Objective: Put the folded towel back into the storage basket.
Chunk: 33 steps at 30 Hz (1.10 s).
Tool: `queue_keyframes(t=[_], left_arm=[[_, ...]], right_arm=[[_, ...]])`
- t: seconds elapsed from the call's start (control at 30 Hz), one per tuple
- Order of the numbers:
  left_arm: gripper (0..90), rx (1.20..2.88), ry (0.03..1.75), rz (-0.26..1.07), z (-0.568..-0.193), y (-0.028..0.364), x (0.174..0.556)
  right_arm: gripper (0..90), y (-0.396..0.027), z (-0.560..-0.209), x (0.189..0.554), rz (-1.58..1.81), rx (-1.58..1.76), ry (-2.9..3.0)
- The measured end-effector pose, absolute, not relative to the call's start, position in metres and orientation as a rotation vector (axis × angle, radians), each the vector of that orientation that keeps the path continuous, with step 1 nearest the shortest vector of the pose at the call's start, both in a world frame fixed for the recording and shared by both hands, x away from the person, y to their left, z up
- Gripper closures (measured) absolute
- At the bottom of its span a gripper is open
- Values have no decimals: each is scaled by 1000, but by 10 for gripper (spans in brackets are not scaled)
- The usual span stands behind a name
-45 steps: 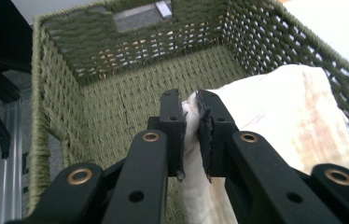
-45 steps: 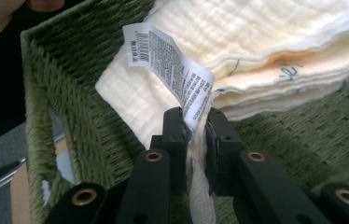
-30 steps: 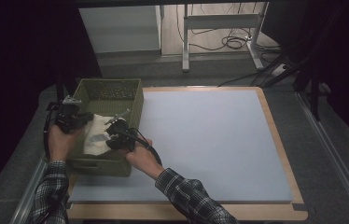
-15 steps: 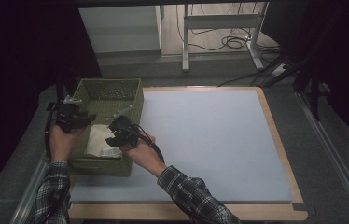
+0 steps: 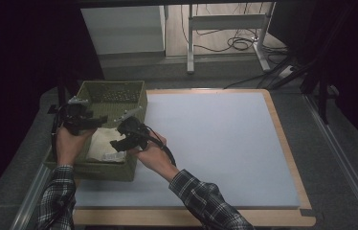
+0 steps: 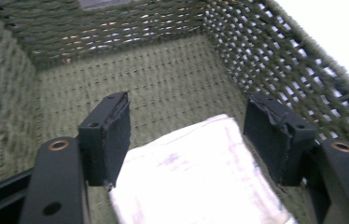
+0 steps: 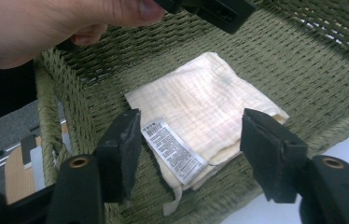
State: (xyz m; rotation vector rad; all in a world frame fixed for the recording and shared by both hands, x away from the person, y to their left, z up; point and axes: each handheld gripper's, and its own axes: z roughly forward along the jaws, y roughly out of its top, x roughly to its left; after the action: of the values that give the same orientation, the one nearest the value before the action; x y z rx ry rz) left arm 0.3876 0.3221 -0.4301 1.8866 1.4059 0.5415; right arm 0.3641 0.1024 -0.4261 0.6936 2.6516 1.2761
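A folded cream cloth (image 7: 205, 109) lies flat on the floor of a green woven basket (image 5: 134, 91) that stands at the near left of the pale blue tabletop (image 5: 225, 143). The left gripper (image 5: 101, 122) hangs over the basket's left side, and its fingers (image 6: 112, 130) have just been opening; they stand apart with nothing pressed between them, and in the left gripper view the near end of the cloth lies below the gap between them, closer to the left finger than to the right. The right gripper (image 5: 115, 143) hovers above the basket's near right part, and its fingers (image 7: 268, 140) have likewise just been opening; they are spread and grip nothing. In the right gripper view the cloth lies just beyond and below the fingertips, spanning the gap between them, its white care label (image 7: 172, 149) nearest the left finger and its far corner pointing away from both. A loose tape end of the cloth hangs toward the basket's near wall, under the gap. The left hand (image 7: 37, 28) shows beyond the fingers, at the top of that view, above the basket's far rim.
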Motion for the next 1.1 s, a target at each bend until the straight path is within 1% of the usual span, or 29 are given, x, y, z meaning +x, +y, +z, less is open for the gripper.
queue_keyframes(t=[0.03,0.07,0.1,0.13,0.17,0.23,0.57,0.77,0.83,1.1], left_arm=[[301,1887,1406,541,-430,322,388],[285,1879,1396,519,-430,319,388],[270,1879,1396,519,-430,319,388],[260,1871,1392,508,-430,316,389],[242,1871,1392,508,-430,316,389],[219,1867,1385,492,-430,312,390],[139,1851,1345,441,-429,299,390],[108,1827,1327,420,-427,294,388],[98,1822,1323,415,-425,293,387],[67,1807,1287,402,-419,283,380]], right_arm=[[376,102,-426,364,1276,694,2652],[346,99,-425,364,1281,680,2648],[346,99,-425,364,1281,680,2648],[321,95,-424,364,1277,660,2639],[321,95,-424,364,1277,660,2639],[290,90,-423,363,1274,639,2632],[249,72,-419,361,1293,594,2619],[207,62,-418,360,1311,581,2629],[166,57,-419,359,1310,564,2640],[136,45,-422,358,1323,563,2654]])
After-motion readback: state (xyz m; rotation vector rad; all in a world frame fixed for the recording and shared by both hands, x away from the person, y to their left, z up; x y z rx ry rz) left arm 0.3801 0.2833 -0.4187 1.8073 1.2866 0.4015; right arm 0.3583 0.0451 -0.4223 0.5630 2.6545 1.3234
